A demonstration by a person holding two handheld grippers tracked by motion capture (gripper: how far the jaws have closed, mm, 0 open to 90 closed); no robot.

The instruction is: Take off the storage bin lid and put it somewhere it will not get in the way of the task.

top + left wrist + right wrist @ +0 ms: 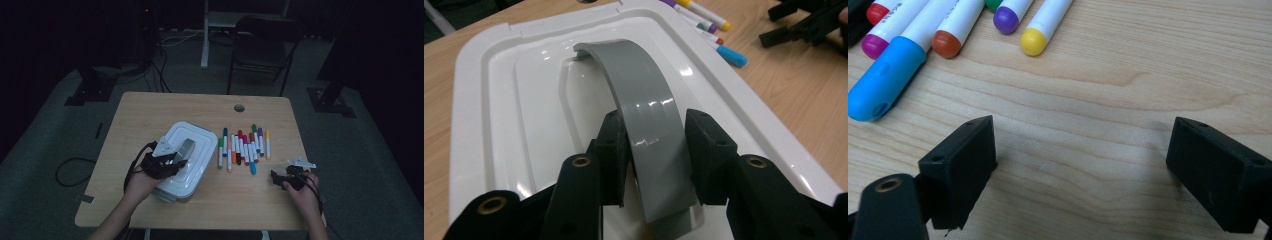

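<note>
The left tool was clenched around the grey handle of the white box, which sat at the worktop's seven o'clock. The right tool rested released at five o'clock, beside the markers. Since the glossy handle was gripped near one end, it could probably slip and tip the box.

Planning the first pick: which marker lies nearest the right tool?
The blue-capped marker. Its cap sticks out of the row toward the right tool, past the orange, purple and yellow caps.
</note>
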